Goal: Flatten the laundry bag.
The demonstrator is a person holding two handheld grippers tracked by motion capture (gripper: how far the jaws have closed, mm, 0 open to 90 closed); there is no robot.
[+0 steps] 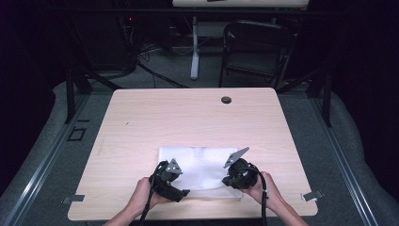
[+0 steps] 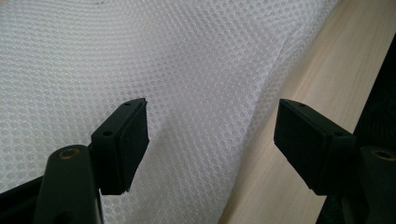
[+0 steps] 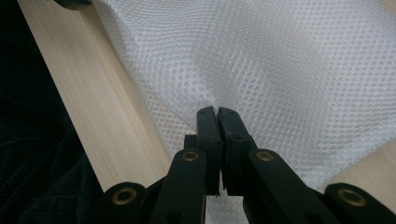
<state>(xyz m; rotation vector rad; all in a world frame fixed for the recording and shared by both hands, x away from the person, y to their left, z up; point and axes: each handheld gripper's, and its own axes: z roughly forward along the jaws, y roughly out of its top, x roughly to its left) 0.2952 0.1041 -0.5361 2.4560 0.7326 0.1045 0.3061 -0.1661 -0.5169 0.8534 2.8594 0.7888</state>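
The white mesh cloth (image 1: 200,170) lies flat on the table (image 1: 141,122), lower centre of the high view. The right gripper (image 3: 217,112) has its fingers clenched on a pinch of it; the left gripper (image 2: 210,135) fingers stand released, straddling the cloth's edge

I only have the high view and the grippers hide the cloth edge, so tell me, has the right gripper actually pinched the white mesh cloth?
Observer: Yes. In the right gripper view the right gripper is shut on a puckered fold of the white mesh cloth.
Operator: And the left one?
Observer: The left gripper is open; its jaws stand wide apart over the cloth's edge, pads not pressing it.
Operator: What lies between its jaws?
Observer: Cloth on one side and bare table on the other; the hem runs diagonally between them.
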